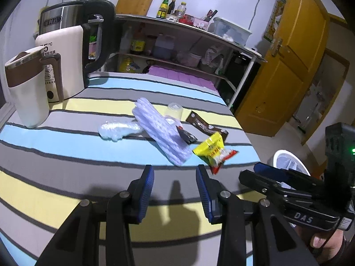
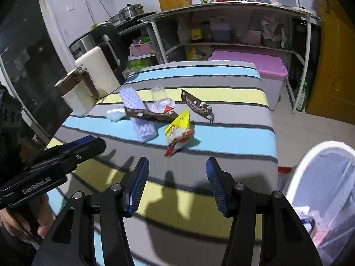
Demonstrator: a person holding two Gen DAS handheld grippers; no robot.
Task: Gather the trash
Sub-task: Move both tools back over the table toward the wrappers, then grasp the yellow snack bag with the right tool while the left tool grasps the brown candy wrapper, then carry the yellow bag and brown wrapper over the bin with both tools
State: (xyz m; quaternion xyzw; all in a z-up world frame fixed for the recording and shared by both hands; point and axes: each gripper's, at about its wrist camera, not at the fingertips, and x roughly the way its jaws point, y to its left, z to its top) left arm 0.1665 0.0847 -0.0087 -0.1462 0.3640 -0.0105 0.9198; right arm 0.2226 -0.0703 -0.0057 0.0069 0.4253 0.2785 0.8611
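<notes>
Standing at the far left of the striped tablecloth are three appliances in a row — a cream jug with a brown band, a cream kettle behind it and a steel kettle with a black handle at the back. Right of them, mid-table, lies the trash: a crumpled clear plastic wrap, then a lilac bubble-wrap sheet lying aslant with its low end toward the near edge, and an upturned clear plastic cup just behind it. A brown wrapper lies flat farther right, and in the right wrist view a second brown wrapper rests across the bubble wrap. Nearest the grippers is a yellow and red snack packet, torn open and just beside the bubble wrap's low end.

The left gripper hovers over the near stripes, jaws released with nothing between them. The right gripper hangs beside it to the right, likewise spread and empty, short of the snack packet. Off the table's right edge stands a white bin lined with a clear bag — some packaging already lies inside.
</notes>
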